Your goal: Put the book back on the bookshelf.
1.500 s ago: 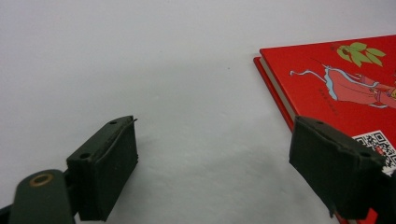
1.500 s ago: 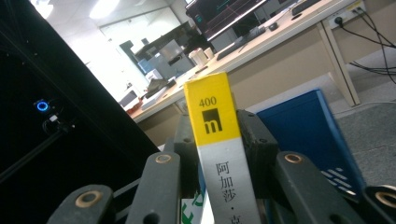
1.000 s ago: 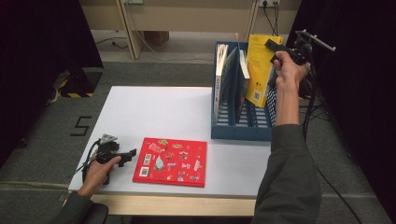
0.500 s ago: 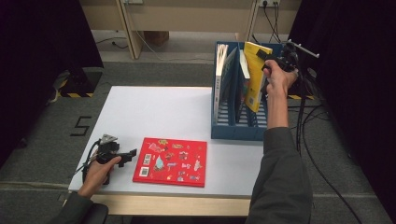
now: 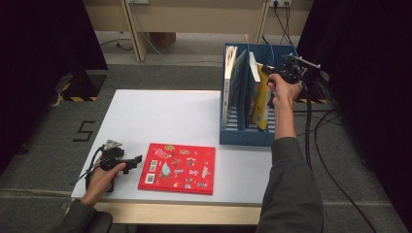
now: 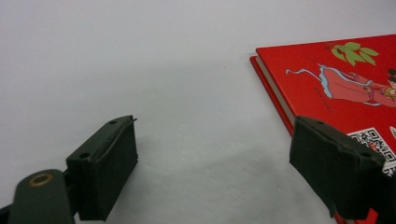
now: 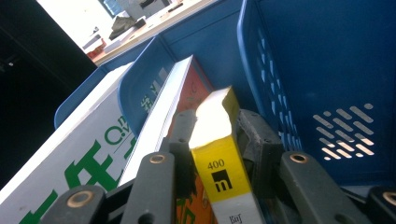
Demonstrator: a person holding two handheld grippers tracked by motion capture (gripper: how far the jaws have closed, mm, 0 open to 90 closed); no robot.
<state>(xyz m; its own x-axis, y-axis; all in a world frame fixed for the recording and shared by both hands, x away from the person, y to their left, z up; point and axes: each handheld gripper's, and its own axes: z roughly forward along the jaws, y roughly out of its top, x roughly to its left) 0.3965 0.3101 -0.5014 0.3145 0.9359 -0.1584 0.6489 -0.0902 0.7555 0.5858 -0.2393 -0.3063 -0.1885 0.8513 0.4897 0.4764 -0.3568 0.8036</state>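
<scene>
A yellow book point(image 5: 262, 104) stands tilted in a right-hand slot of the blue file rack point(image 5: 243, 137). My right gripper point(image 5: 268, 71) holds it by its top edge. In the right gripper view the two pads flank the yellow book's spine point(image 7: 217, 158), with my right gripper point(image 7: 218, 135) still on it; the jaws have just been opening slightly. A red picture book point(image 5: 177, 167) lies flat near the table's front edge. My left gripper point(image 5: 136, 161) rests open on the table just left of it. In the left gripper view, nothing sits between the jaws of my left gripper point(image 6: 215, 172), and the red picture book's corner point(image 6: 336, 79) lies beyond the right jaw.
Other books stand in the rack: a white one point(image 5: 228, 73) at its left and an orange-covered one point(image 7: 187, 93) beside the yellow book. The white table point(image 5: 165, 116) lies between the rack and the red book. Cables point(image 5: 316, 141) trail on the floor at right.
My right hand has come down with the yellow book, which now sits lower inside the rack. The left hand and red book have not moved.
</scene>
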